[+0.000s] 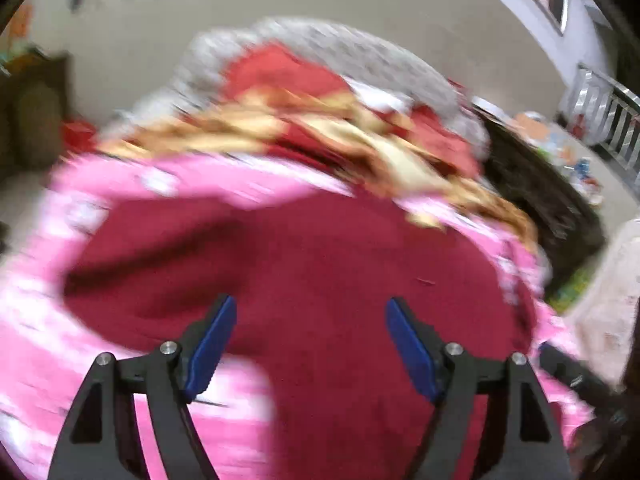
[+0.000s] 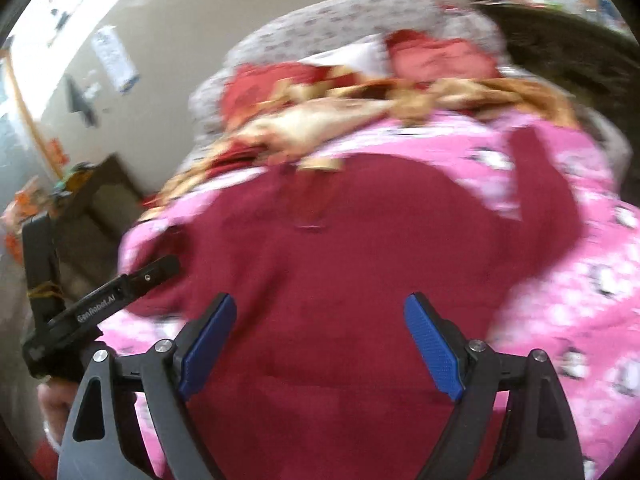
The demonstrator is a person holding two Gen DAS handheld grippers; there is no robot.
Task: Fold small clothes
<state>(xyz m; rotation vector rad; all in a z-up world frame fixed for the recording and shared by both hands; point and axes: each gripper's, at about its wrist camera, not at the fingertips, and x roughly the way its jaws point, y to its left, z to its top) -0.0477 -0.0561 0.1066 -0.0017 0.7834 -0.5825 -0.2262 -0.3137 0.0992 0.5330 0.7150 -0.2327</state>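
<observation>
A dark red long-sleeved top [image 1: 320, 280] lies spread on a pink patterned blanket [image 1: 36, 320]; it also shows in the right wrist view [image 2: 340, 260], with one sleeve [image 2: 540, 184] reaching up to the right. My left gripper [image 1: 310, 312] is open and empty above the top's lower part. My right gripper [image 2: 320, 312] is open and empty above the top's body. The left gripper's body [image 2: 100, 304] shows at the left of the right wrist view. Both views are motion-blurred.
A heap of red and gold clothes [image 1: 320, 120] lies beyond the top on a grey patterned cover [image 1: 360, 52]. A dark cabinet [image 2: 96, 208] stands to the left. A dark surface [image 1: 540, 192] with clutter is to the right.
</observation>
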